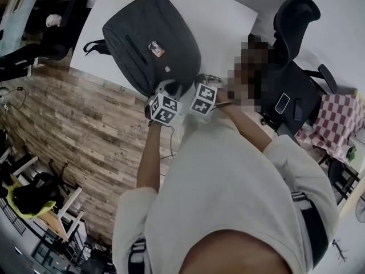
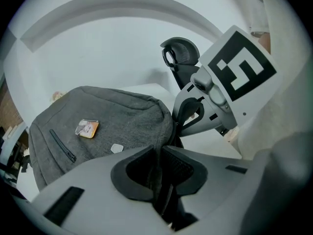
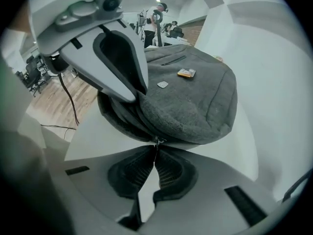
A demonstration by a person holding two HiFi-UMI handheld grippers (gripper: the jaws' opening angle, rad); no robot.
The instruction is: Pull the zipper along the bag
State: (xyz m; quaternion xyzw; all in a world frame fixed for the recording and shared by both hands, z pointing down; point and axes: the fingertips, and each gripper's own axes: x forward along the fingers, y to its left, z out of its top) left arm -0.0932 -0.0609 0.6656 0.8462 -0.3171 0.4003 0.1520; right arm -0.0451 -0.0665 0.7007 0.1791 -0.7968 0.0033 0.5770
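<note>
Grey fabric backpack (image 1: 151, 41) lies on the white table (image 1: 228, 21), its long axis running away from the right gripper (image 3: 154, 153), which is clenched on the small metal zipper pull (image 3: 156, 142) at the near rim, with the left gripper (image 2: 160, 156) clamping the backpack's rim just beside.

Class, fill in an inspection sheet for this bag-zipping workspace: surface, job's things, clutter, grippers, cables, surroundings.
Surface: white table, carrying the bag.
Job's things: grey backpack lying flat on the table; zipper pull at its near edge.
Clutter: orange badge and small pale tag fixed on the backpack.
Grippers: left gripper shut on a black strap of the backpack; right gripper shut on the zipper pull.
Cables: thin cable hanging toward the floor.
Surroundings: wood-pattern floor, black office chair, checked cloth.
</note>
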